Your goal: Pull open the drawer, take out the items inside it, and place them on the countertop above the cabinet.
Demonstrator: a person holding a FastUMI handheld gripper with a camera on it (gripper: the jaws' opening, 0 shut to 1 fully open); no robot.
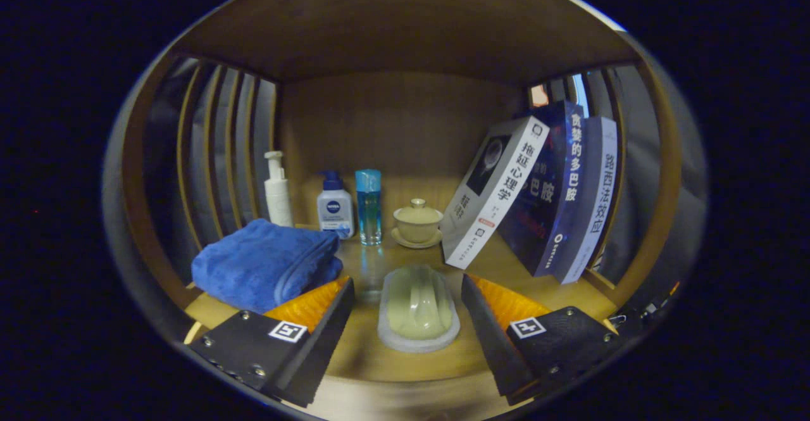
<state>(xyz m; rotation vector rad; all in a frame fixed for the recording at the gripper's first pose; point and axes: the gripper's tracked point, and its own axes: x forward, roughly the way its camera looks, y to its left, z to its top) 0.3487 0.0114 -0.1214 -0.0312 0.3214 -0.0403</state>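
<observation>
Soap dish, pale green on a whitish base, lay on the wooden tabletop between the two fingers of the hand-held gripper, which were spread wide and stood clear of it on both sides. At the far left a folded blue towel rested beside the slatted side wall, its near corner just behind the left finger. Behind the towel stood a white pump bottle, then a white bottle with a blue cap, then a clear blue bottle. Right of these sat a small lidded cup on a saucer, cream-coloured, near the back panel. Farther right, three books leaned leftward against one another; what propped the last of them was hard to make out, perhaps the right slatted wall.
</observation>
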